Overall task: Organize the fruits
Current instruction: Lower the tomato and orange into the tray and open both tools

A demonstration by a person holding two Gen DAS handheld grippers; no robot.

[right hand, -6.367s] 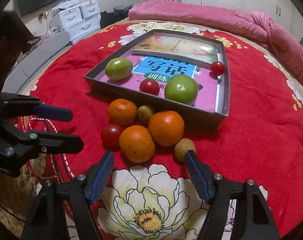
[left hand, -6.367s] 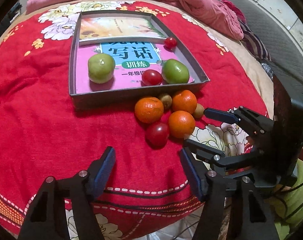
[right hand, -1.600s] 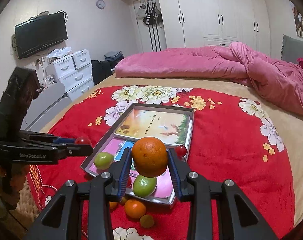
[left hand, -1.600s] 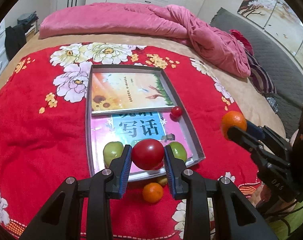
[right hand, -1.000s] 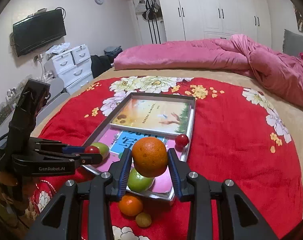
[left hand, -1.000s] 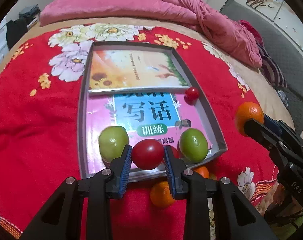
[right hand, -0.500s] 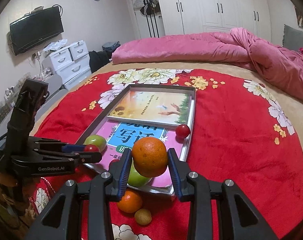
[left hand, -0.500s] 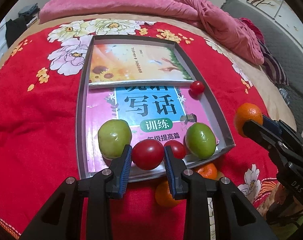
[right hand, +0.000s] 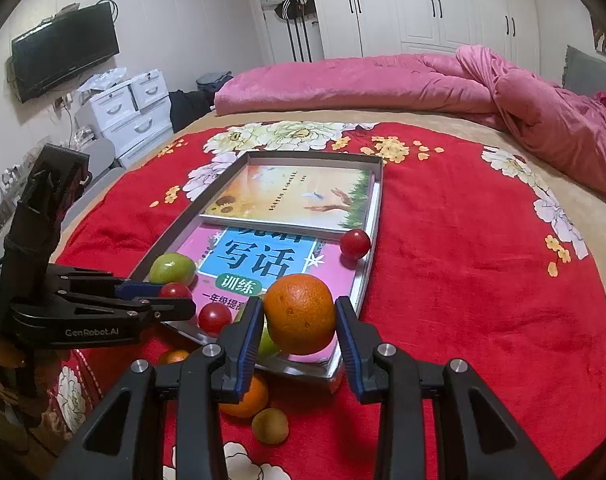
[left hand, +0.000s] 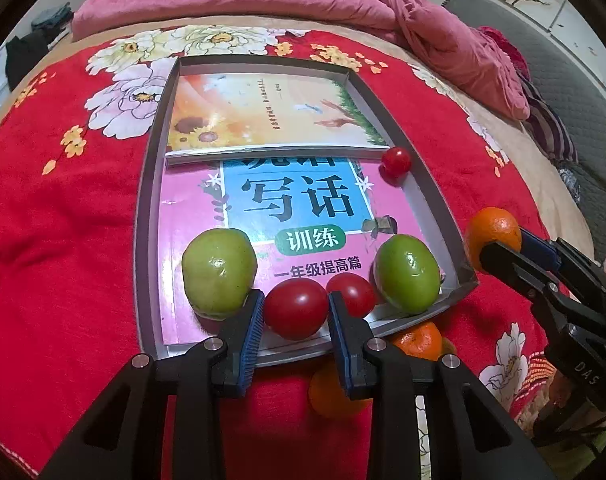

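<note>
While four fruits already lie inside the tray [left hand: 145, 216], left gripper [left hand: 295, 312] clamps a tomato [left hand: 295, 308] over its near edge; right gripper [right hand: 297, 322] grips an orange [right hand: 299, 313] above it. Three fruits remain outside.

2 near wrist views, shared tray [left hand: 145, 216]

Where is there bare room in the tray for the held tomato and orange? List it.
Free: the pink book between the green fruit and the sunflower book, and its blue title panel. Crowded: the near rim of the tray, where both green fruits and a loose tomato sit.
</note>
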